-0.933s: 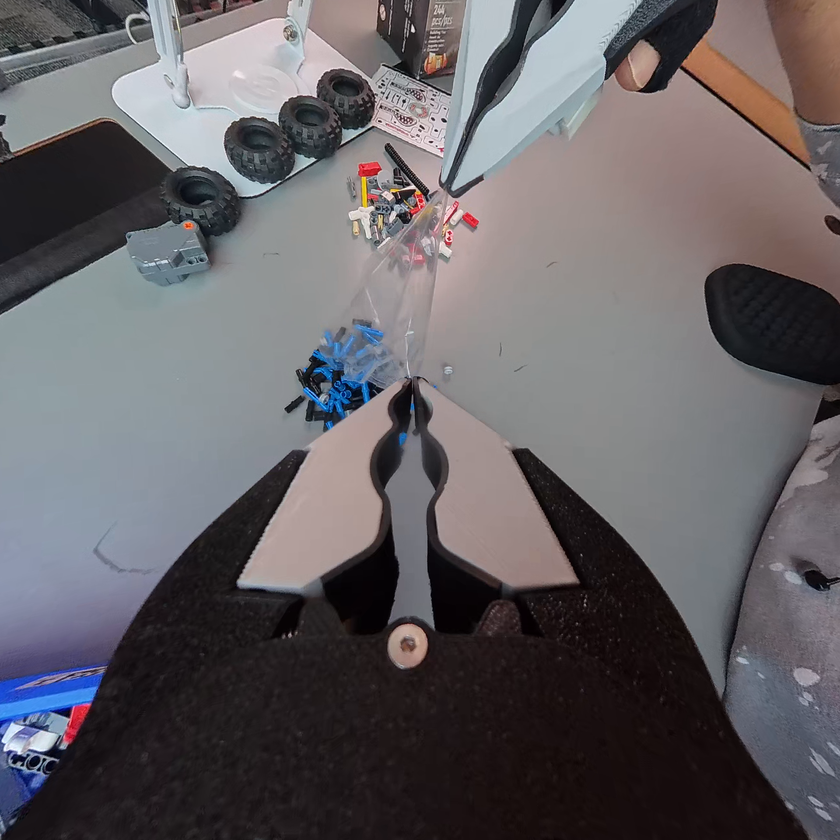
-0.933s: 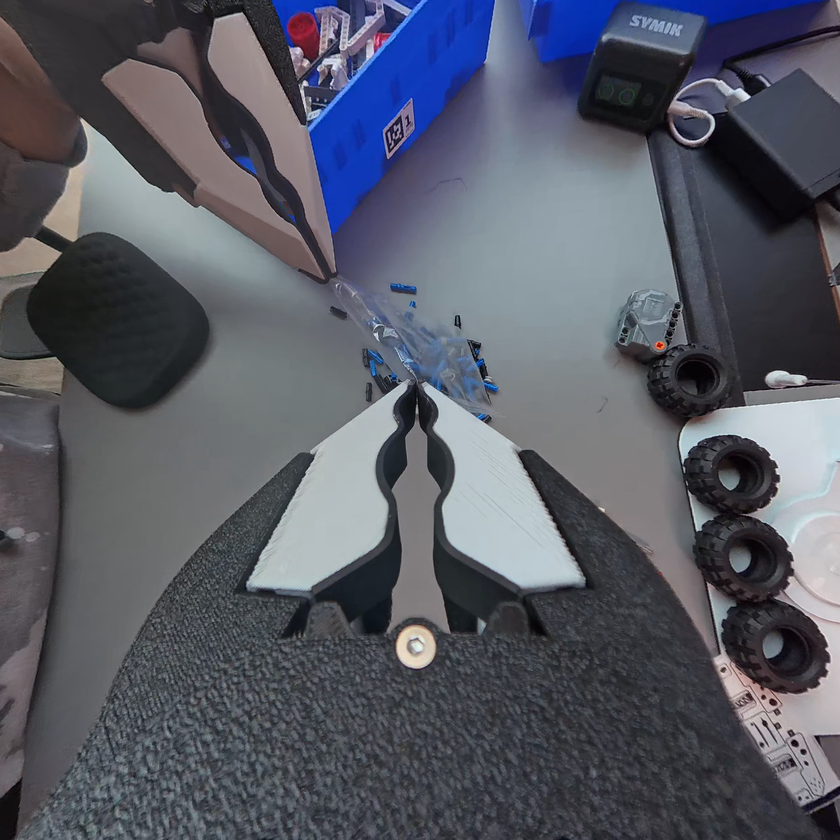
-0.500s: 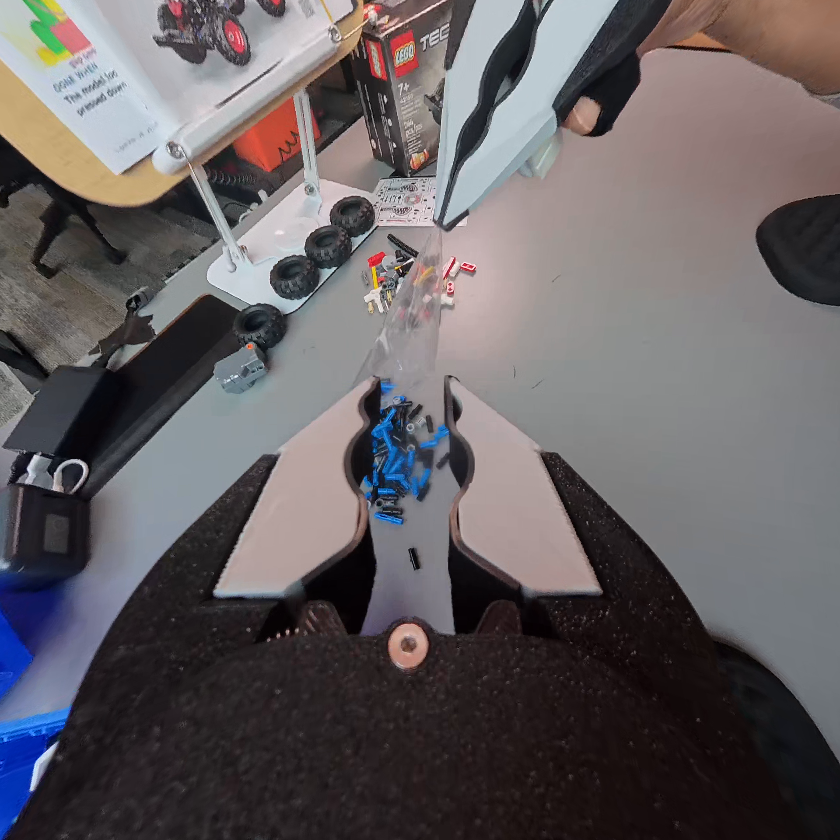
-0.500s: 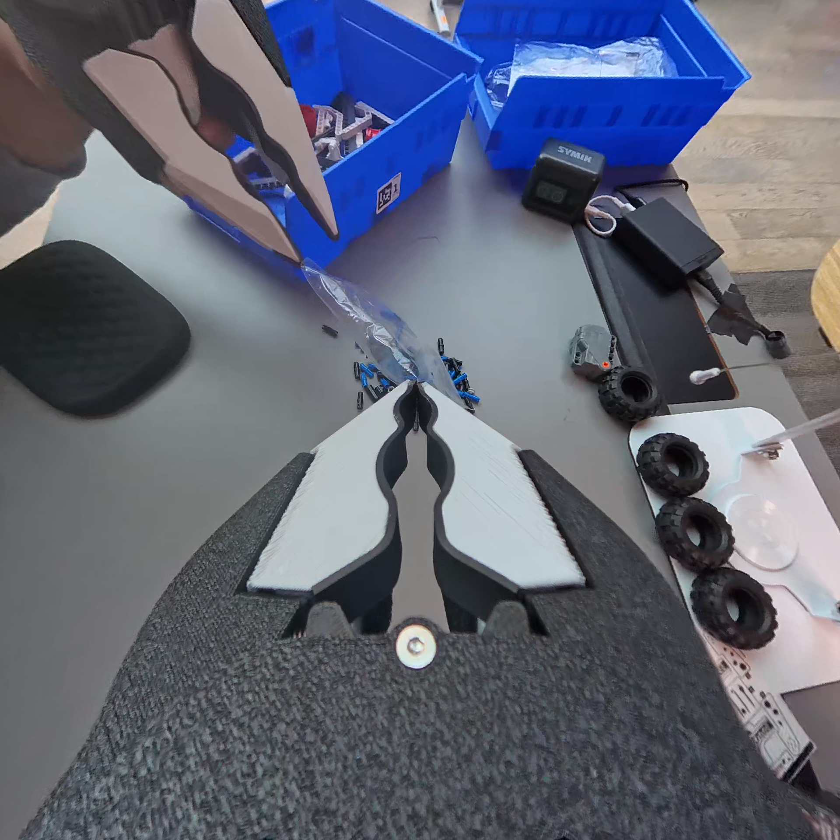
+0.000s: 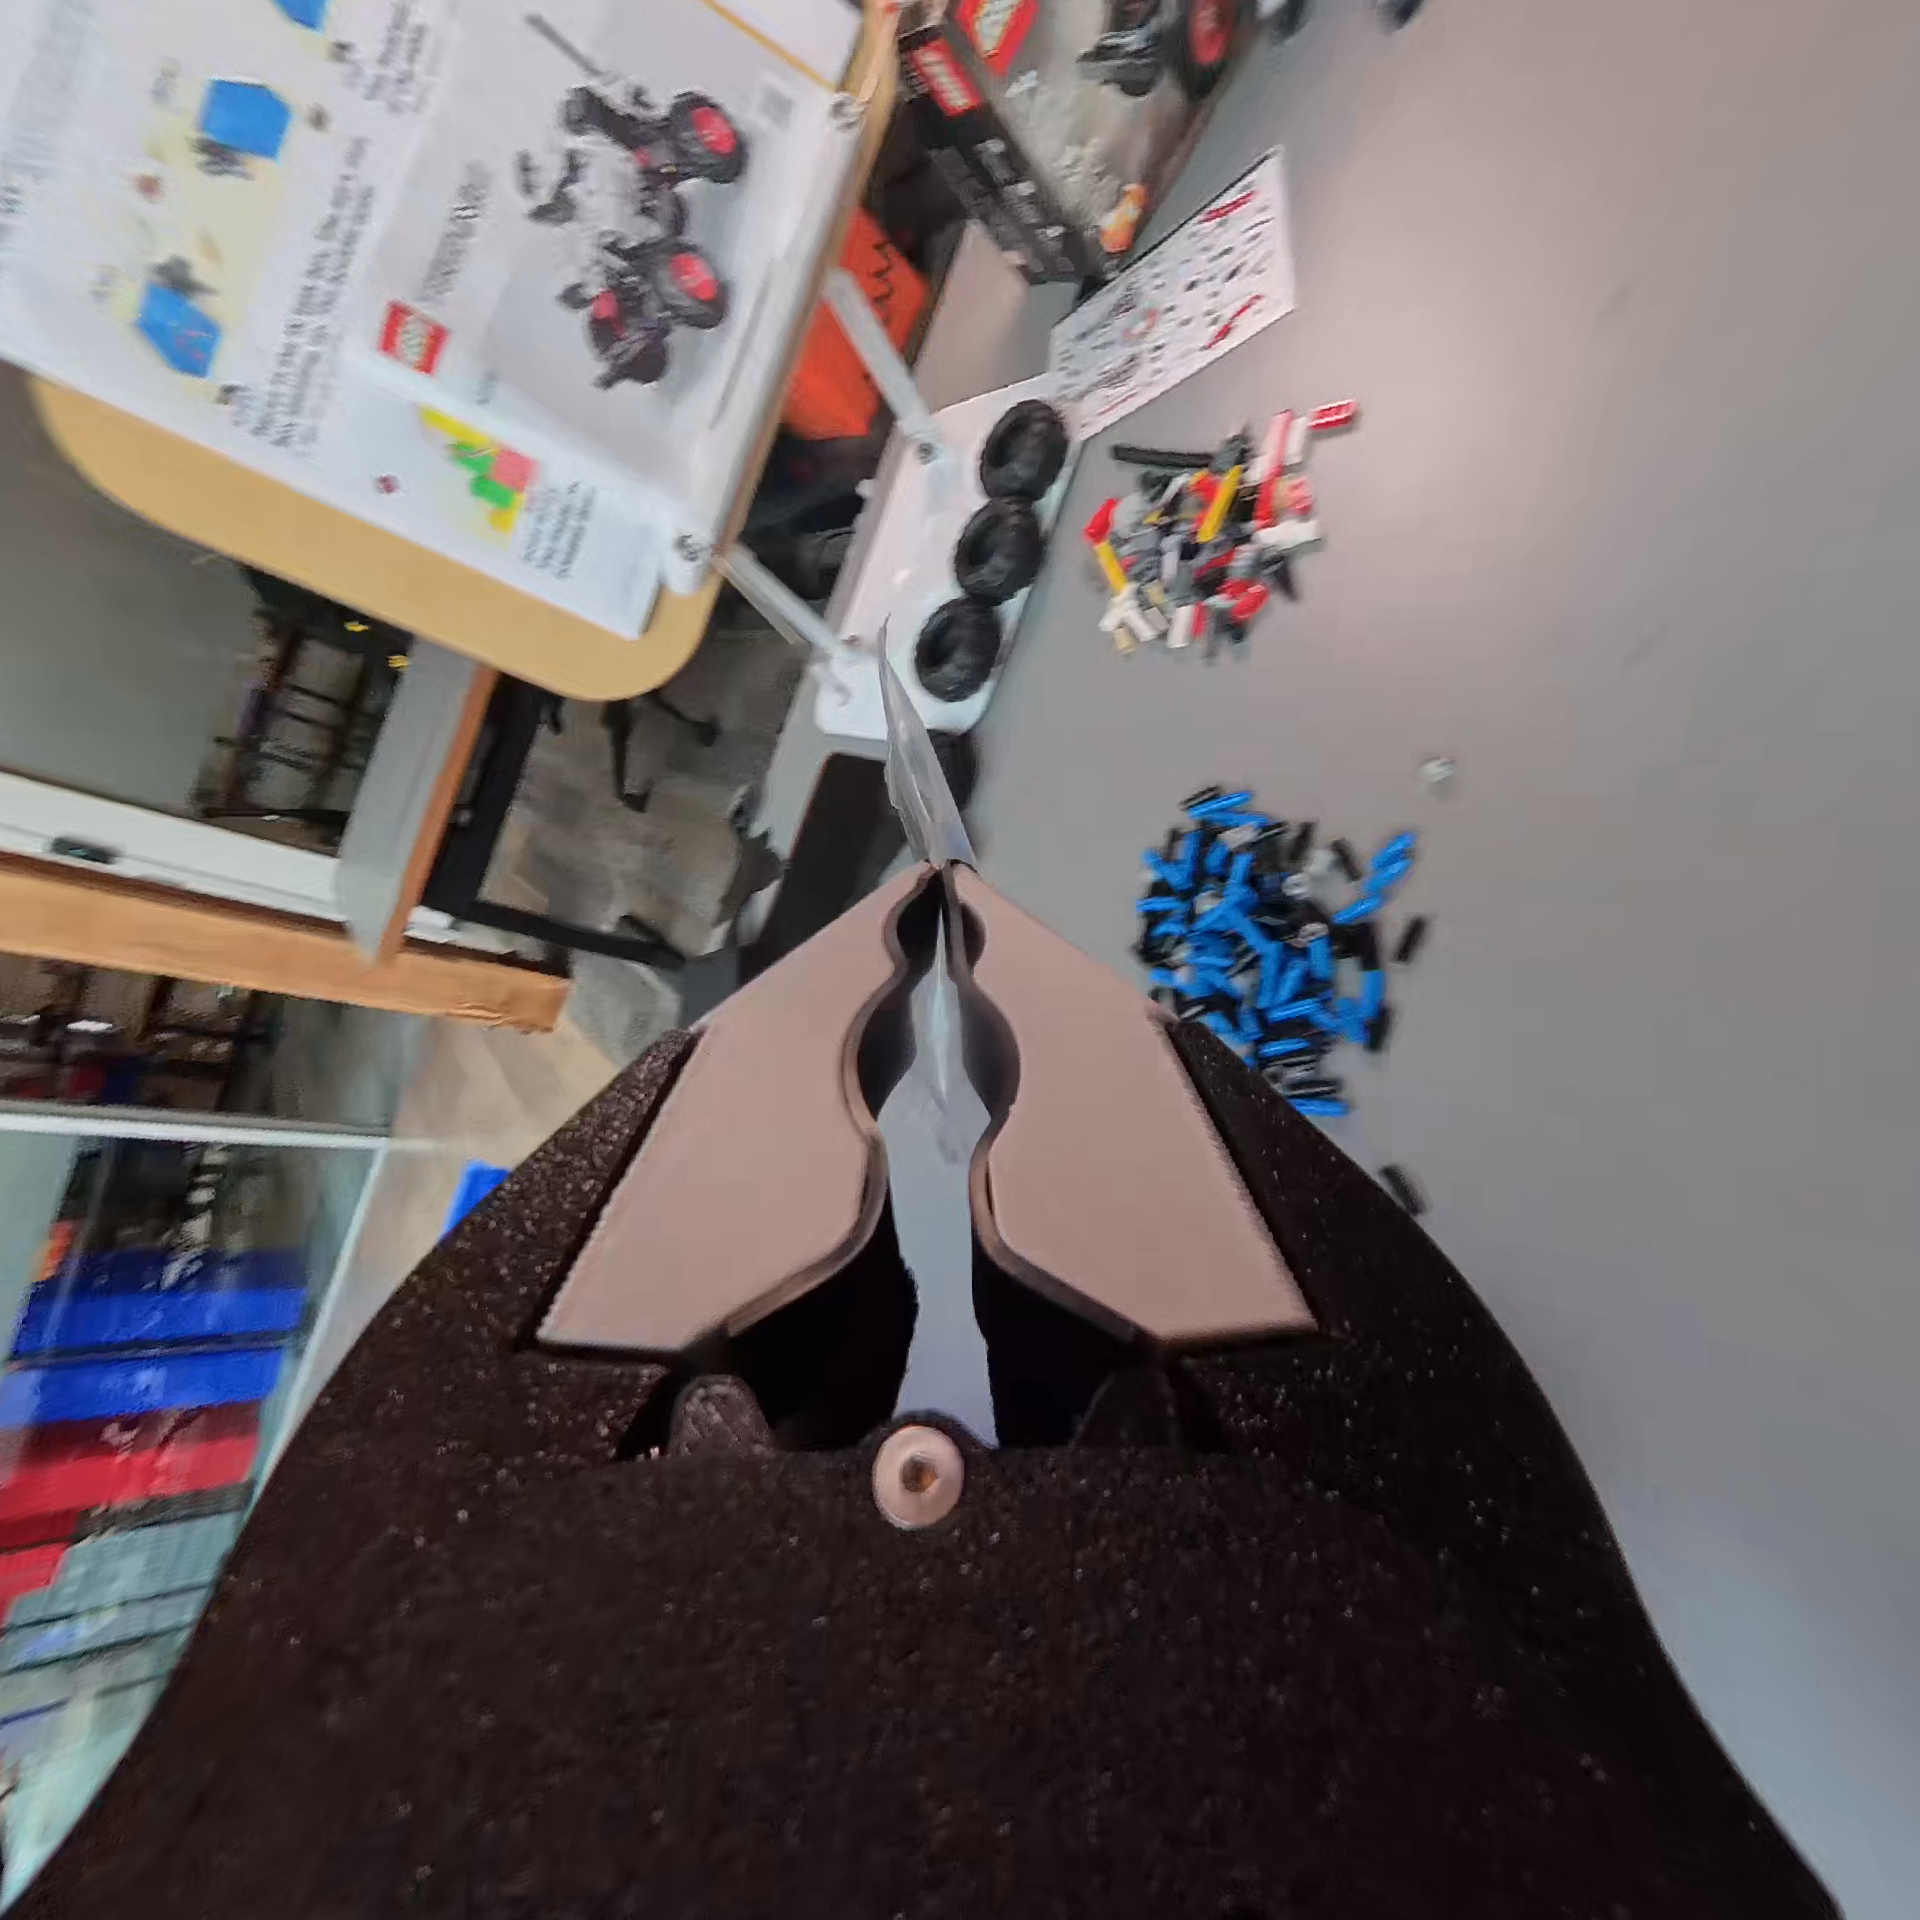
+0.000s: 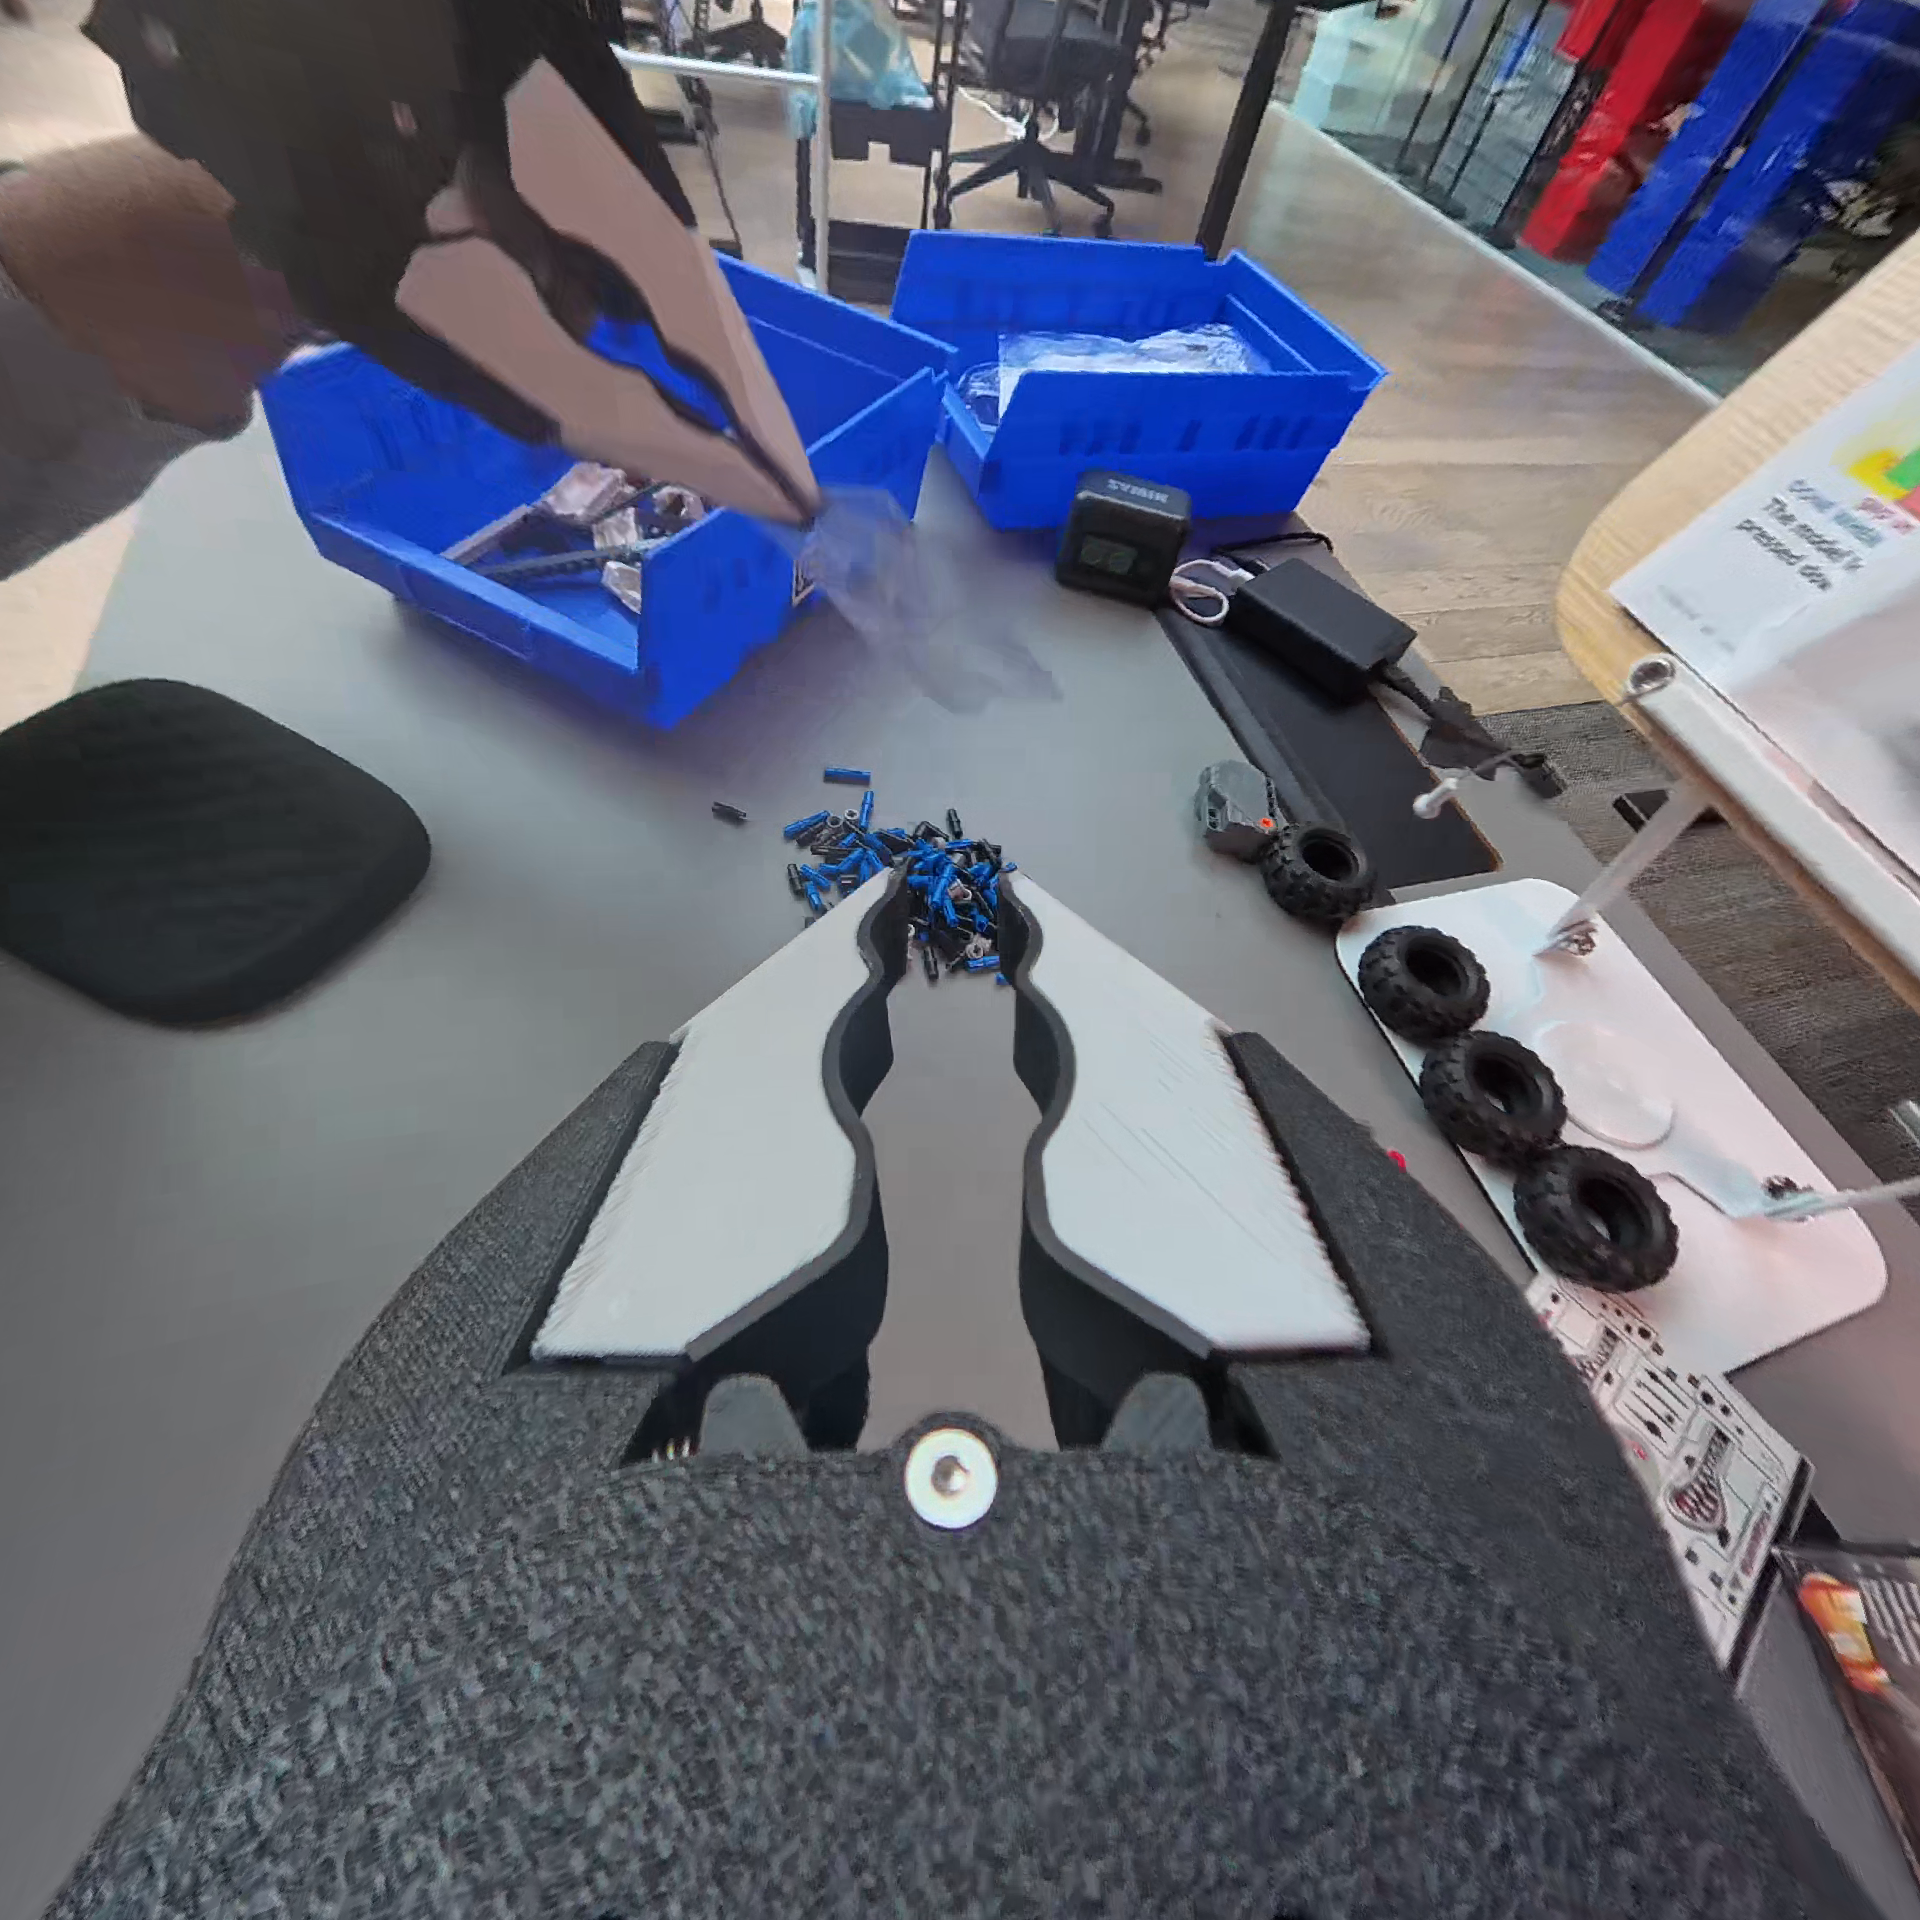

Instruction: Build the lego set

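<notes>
My left gripper (image 5: 943, 875) is shut on an empty clear plastic bag (image 5: 916, 764), which sticks out edge-on past its tips. In the right wrist view the left gripper (image 6: 802, 507) holds the bag (image 6: 894, 597) in the air beside a blue bin. My right gripper (image 6: 948, 891) is open and empty, low over a pile of blue and black pins (image 6: 894, 857) on the grey table. The pin pile (image 5: 1262, 951) lies to the right of the left gripper. A pile of mixed red, white and grey pieces (image 5: 1205, 551) lies farther off.
Two blue bins (image 6: 540, 613) (image 6: 1132, 436) stand at the table's far side. Three tyres (image 6: 1491, 1096) sit on a white stand base (image 6: 1766, 1278), a fourth tyre (image 6: 1317, 868) by a grey motor block (image 6: 1231, 810). A black pad (image 6: 187, 842) lies left. Sticker sheet (image 5: 1174, 301) and box (image 5: 1039, 114) lie beyond.
The right gripper has let go of the bag and opened. The left gripper has shut on the bag and swung it up and away from the pins toward the blue bin.
</notes>
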Motion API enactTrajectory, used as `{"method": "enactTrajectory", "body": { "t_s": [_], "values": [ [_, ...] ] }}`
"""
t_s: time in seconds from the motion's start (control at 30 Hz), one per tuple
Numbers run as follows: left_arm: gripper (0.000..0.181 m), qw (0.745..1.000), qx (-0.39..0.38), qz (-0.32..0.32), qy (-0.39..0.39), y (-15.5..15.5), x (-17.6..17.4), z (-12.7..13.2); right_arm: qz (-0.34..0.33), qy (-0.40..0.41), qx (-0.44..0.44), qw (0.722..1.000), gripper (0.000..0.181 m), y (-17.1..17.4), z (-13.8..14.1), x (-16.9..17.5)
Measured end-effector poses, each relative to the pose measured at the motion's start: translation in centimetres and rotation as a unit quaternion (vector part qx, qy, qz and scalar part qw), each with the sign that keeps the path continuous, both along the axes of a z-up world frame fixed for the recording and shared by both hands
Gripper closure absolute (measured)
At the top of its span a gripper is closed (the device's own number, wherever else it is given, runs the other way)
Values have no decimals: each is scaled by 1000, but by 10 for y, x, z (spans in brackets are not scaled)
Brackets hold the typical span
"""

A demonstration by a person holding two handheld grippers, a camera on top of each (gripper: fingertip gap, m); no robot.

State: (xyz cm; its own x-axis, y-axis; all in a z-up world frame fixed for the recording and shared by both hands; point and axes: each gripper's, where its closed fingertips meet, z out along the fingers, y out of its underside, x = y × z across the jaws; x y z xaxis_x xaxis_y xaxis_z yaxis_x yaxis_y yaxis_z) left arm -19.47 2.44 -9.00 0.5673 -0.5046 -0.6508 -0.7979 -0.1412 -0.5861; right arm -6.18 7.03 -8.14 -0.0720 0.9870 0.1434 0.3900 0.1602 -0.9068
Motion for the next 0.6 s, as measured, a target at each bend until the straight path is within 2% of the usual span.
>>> {"method": "enactTrajectory", "body": {
  "t_s": [0.03, 0.17, 0.23, 0.3, 0.37, 0.43, 0.6],
  "values": [
    [181, 999, 30, 25, 15, 5, -26, 15, -5, 4, -8, 1000, 163, 4, -3, 11],
    [181, 975, 117, 153, 112, 31, -160, 61, -28, -13, -27, 999, 163, 15, -39, 47],
    [181, 956, 132, 212, 154, 42, -226, 69, -43, -27, -20, 999, 163, 18, -60, 62],
    [181, 941, 127, 262, 172, 53, -283, 67, -58, -34, -25, 997, 163, 21, -77, 74],
    [180, 931, 113, 299, 177, 66, -326, 56, -73, -31, -38, 996, 164, 25, -87, 81],
    [179, 926, 93, 319, 182, 80, -355, 37, -88, -26, -50, 995, 164, 31, -92, 83],
    [174, 926, -5, 353, 132, 107, -392, -33, -110, -4, -60, 992, 165, 40, -94, 82]
  ]
}}
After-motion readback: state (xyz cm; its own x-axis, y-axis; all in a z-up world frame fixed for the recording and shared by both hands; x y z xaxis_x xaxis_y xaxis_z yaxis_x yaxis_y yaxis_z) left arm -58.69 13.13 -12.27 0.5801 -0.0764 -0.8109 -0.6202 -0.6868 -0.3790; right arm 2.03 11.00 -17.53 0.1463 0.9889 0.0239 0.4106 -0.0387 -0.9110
